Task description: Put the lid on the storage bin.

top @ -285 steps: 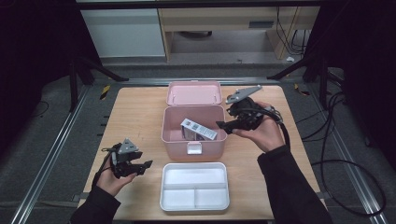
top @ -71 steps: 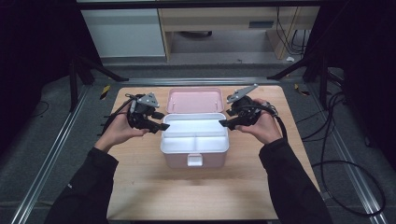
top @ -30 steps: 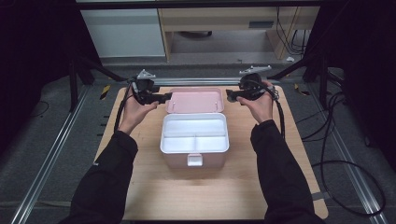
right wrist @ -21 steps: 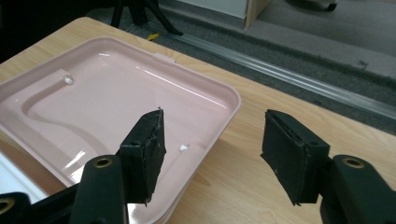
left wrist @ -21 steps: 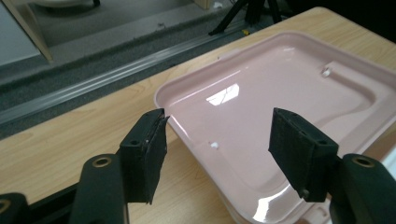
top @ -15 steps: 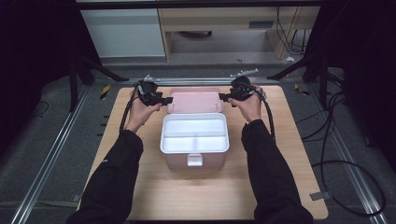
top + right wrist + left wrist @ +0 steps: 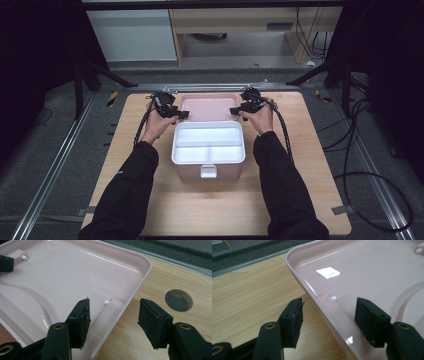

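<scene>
A pink box (image 7: pixel 190 172) stands mid-table with a white divided tray (image 7: pixel 208 125) seated in its top. Its pink lid (image 7: pixel 207 102) lies flat behind it, hollow side up. My left gripper (image 7: pixel 182 115) is at the lid's left edge. In the left gripper view the lid (image 7: pixel 374 272) has its rim between the jaws of that gripper (image 7: pixel 329 302). They stand apart from the rim and have just been opening slightly. My right gripper (image 7: pixel 232 111) straddles the right rim the same way. In its own view this gripper (image 7: pixel 113 302) has one jaw inside the lid (image 7: pixel 62 272), untouching, after closing slightly.
The wooden table (image 7: pixel 280 200) has bare room in front of the box and at both sides. A round hole (image 7: pixel 178 300) in the tabletop lies just right of the lid. Cables trail from both grippers across the table, and metal rails border it.
Both hands have come down and inward from above the table's back edge to the lid's two side edges. The box, tray and lid have not moved.
</scene>
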Demonstrator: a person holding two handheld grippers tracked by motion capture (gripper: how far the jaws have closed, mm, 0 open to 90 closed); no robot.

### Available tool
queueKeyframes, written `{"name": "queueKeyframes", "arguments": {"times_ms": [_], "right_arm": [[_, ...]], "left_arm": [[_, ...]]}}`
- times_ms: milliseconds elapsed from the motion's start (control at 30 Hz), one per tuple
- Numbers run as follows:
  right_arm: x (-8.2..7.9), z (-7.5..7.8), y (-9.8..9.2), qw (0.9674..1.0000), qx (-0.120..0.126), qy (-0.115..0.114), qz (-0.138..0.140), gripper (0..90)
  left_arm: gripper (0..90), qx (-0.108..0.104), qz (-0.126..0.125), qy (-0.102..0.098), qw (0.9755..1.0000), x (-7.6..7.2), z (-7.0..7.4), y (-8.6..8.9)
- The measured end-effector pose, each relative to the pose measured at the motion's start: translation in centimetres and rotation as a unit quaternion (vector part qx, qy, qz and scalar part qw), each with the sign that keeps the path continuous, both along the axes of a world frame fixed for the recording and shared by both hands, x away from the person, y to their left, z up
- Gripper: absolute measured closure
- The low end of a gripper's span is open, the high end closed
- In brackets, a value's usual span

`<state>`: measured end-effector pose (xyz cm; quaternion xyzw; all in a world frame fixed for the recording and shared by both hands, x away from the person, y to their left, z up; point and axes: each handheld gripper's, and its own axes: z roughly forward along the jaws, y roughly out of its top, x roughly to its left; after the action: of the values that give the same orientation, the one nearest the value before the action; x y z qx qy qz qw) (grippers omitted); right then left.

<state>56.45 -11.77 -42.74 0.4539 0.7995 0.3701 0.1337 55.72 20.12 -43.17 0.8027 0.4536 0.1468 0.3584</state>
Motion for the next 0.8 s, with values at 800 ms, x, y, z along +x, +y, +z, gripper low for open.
{"name": "queueKeyframes", "arguments": {"times_ms": [800], "right_arm": [[0.0,-0.1,0.2,0.9995,0.031,0.005,0.004,44.7]], "left_arm": [[45.3,-0.064,0.004,-0.010,0.9979,0.0,0.4,0.7]]}}
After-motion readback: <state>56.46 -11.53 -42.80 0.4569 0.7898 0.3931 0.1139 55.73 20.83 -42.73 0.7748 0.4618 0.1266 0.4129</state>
